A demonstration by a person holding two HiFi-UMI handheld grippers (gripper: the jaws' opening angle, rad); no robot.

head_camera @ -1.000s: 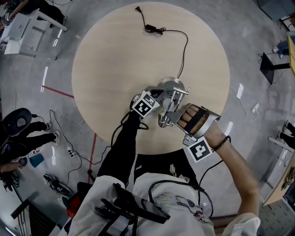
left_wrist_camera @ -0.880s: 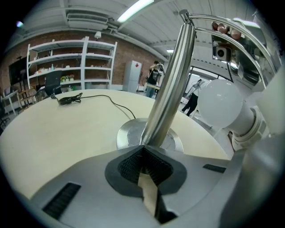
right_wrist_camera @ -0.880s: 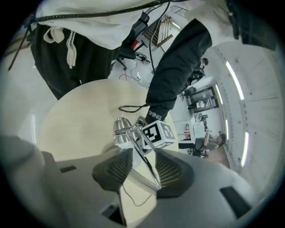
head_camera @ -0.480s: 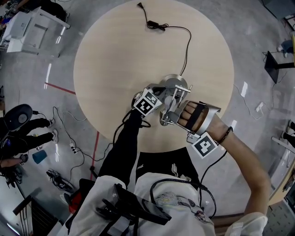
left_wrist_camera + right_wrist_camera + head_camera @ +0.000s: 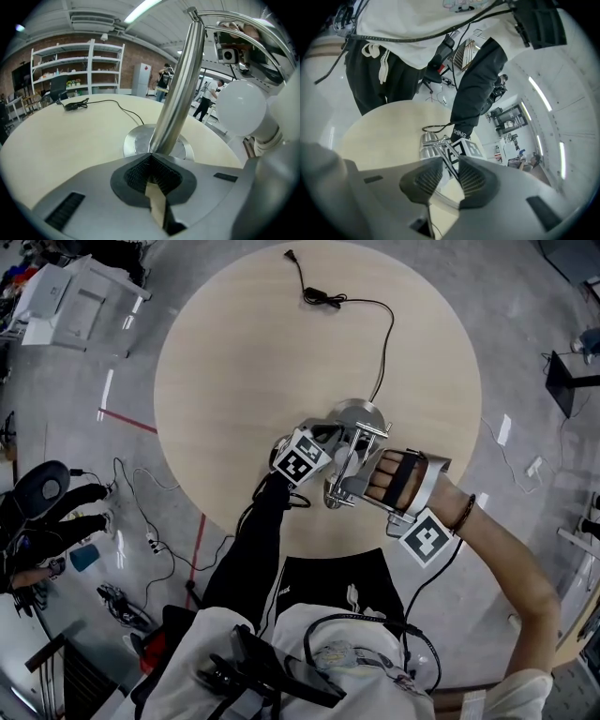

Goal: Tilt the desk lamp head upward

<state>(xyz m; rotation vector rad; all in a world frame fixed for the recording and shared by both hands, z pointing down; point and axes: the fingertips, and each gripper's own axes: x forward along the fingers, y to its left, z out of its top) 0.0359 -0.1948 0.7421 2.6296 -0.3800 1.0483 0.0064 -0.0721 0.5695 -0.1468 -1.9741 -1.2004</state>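
Desk lamp standing on the round table, just below the frame's middle in the head view, with its power cord trailing toward the upper edge. The left gripper is clamped on the lamp's steel pole just above the round base, bracing it. The right gripper, at centre right of the head view, has its jaws closing around a thin wire rod of the lamp's upper frame. The rod lies between the pads, but a gap shows beside it (contact not yet firm). The white bulb fills the right of the left gripper view.

Step in hand, as judged: securing the head end before the tilt. To do it well, let the pads seat fully on the rod before lifting. Keep the hold on the pole firm so the base neither slides nor tips. Swing the head upward about its hinge in one smooth arc rather than pulling sideways, since so thin a rod may twist or slip between the pads.
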